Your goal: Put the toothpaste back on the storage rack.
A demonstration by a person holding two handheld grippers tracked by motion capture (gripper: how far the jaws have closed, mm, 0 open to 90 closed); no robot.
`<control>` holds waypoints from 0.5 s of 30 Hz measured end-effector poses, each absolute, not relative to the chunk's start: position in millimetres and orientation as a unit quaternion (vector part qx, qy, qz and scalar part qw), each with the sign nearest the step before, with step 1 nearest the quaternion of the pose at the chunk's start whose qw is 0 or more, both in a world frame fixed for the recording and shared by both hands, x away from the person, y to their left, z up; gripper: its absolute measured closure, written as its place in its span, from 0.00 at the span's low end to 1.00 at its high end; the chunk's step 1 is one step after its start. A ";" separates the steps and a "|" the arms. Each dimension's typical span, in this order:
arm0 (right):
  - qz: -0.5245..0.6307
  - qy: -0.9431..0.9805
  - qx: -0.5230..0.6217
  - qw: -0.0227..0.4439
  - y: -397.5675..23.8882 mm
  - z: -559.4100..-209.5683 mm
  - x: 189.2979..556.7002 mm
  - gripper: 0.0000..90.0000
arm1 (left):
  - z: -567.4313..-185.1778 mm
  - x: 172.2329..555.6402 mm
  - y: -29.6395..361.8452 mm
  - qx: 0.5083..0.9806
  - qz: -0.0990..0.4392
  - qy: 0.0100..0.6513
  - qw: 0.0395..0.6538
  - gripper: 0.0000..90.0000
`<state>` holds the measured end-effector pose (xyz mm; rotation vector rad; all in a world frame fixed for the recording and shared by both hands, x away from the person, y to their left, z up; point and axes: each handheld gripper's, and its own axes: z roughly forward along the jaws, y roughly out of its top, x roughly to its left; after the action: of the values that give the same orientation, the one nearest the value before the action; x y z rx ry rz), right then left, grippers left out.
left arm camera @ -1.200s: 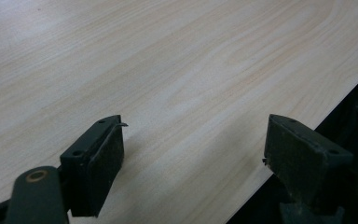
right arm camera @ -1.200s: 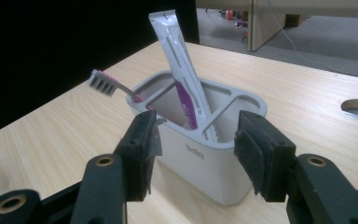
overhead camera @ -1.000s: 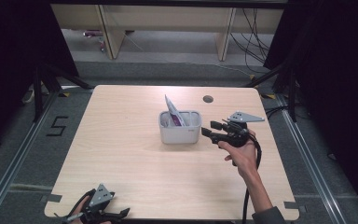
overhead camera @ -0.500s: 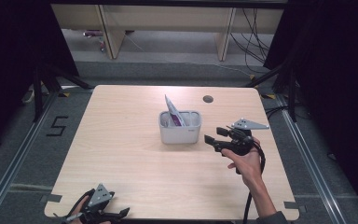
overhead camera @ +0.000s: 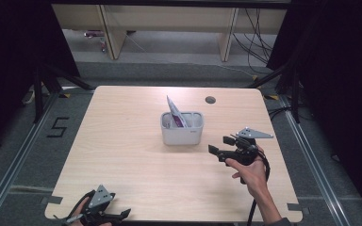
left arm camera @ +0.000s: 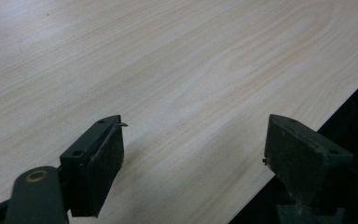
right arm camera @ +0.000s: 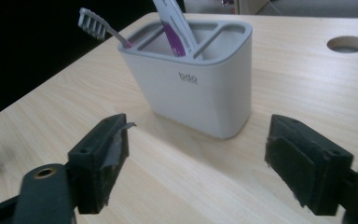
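Your right tongs (overhead camera: pixel 220 151), just opened and holding nothing, sit beside the holder (right arm camera: pixel 193 79) mid-worktop (overhead camera: pixel 132 160); left tongs (left arm camera: pixel 193 154) spread; the toothbrush (right arm camera: pixel 103 29) looks light, stiff, slippery, so pinch its upper handle.

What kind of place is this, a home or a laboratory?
Probably a laboratory or recording studio: a bare wooden table stands between black curtains, a floor marking "5" lies beside it, and loose cables run behind.

Two black handheld grippers, right gripper (overhead camera: pixel 221 145) with grey three-cornered top plate and trailing black cable, left gripper (overhead camera: pixel 122 215) same plate, brass-coloured jaw pivot rivets, bare forearms
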<state>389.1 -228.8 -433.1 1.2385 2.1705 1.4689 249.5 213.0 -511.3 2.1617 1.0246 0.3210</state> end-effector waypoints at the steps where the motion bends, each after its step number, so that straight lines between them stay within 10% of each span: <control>1: 0.505 0.744 0.421 0.118 -228.4 -434.3 387.3 0.22 | -511.2 249.3 213.1 0.838 0.124 0.395 0.354 0.21; 15: 0.478 0.775 0.398 0.108 -217.8 -444.5 373.8 0.21 | -511.0 250.3 210.4 0.839 0.124 0.394 0.354 0.21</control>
<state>373.8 -217.8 -444.5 1.1704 2.2821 1.4080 250.3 210.4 -511.0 2.1699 1.0174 0.3217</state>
